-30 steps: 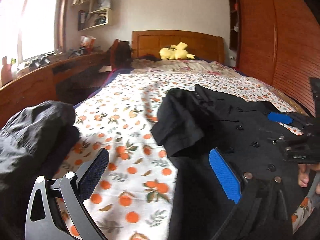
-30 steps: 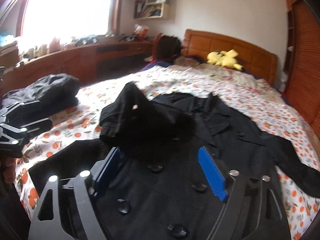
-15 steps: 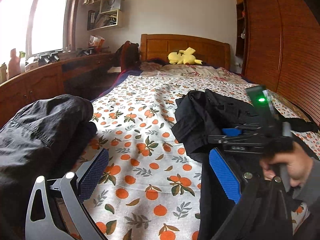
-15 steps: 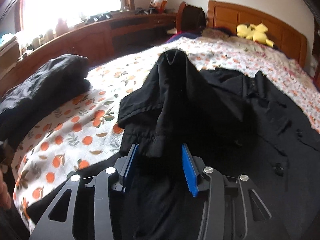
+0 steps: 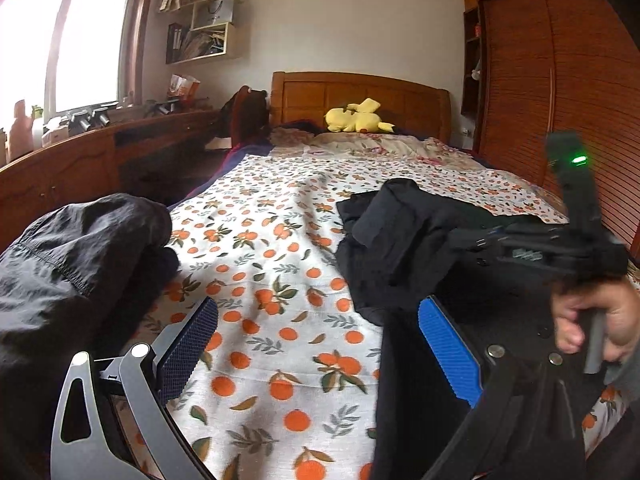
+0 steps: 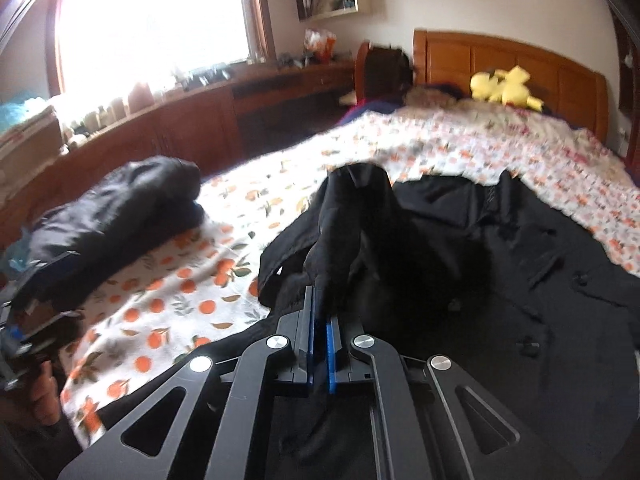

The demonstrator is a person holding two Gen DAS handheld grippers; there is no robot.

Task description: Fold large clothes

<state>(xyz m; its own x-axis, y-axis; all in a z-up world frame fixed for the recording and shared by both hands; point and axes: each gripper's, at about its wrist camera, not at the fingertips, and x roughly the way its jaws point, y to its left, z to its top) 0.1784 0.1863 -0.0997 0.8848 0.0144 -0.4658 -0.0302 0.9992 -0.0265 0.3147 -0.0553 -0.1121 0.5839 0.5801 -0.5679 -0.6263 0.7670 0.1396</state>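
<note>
Right tongs (image 6: 321, 330) pinch black coat (image 6: 460, 280); left tongs (image 5: 316, 344) spread; no legible writing.

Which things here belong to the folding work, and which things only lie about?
Belong to the job:
- black coat, spread on the bed
- its sleeve, pinched in the right gripper
- left gripper, jaws apart, holding nothing

Just lying about:
- dark bundled garment at the bed's left edge
- yellow plush toy by the headboard
- wall shelves

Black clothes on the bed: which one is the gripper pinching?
The buttoned black coat spread out mid-bed: the right gripper is shut on a fold of it. The bundled dark jacket by the window side lies untouched.
</note>
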